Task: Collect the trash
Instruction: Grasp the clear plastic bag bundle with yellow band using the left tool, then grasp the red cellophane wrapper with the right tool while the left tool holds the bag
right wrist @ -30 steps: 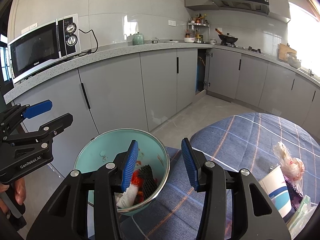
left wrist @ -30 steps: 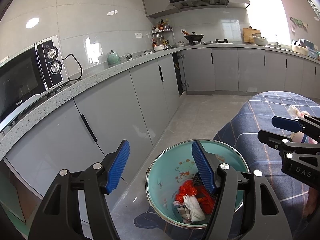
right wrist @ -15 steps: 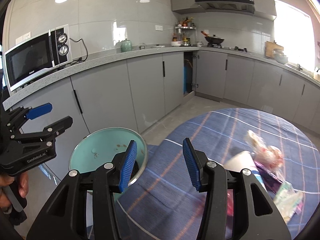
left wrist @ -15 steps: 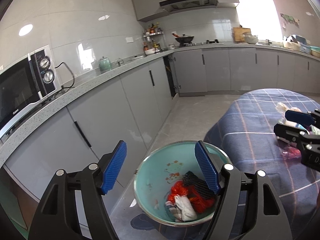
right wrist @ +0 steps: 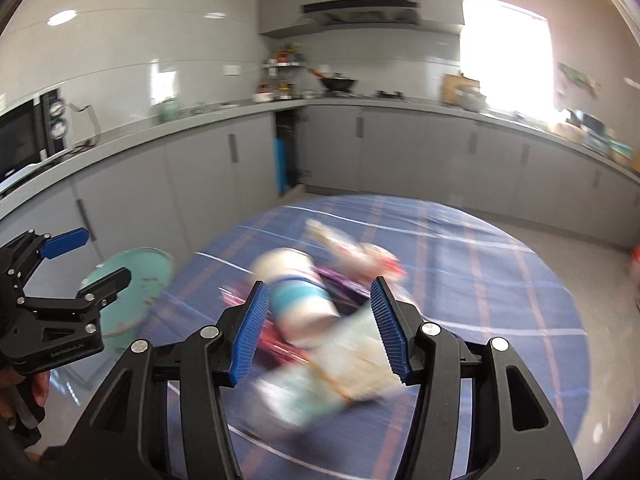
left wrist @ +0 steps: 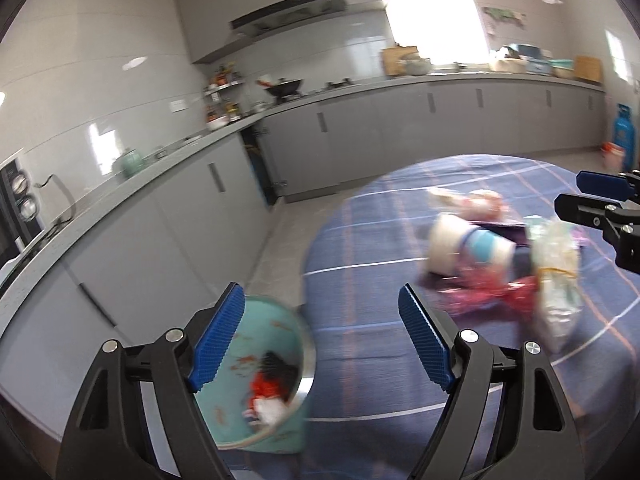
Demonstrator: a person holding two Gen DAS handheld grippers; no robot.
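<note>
Right fingers (right wrist: 256,332) apart, just widening, paper cup (right wrist: 298,296) beyond them untouched, left gripper (left wrist: 320,340) widening, empty

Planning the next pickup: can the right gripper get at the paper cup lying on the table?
Probably yes. The right gripper is open and empty, its jaws just widening, and the paper cup lies on its side straight ahead, though wrappers crowd it.

Left hand-held gripper (right wrist: 86,256) body: faint pale lettering, blurred, seemingly "GenRobot.AI".
Microwave (right wrist: 24,140) front: no legible brand.
Paper cup (right wrist: 298,294) and wrappers: print too blurred to read.
</note>
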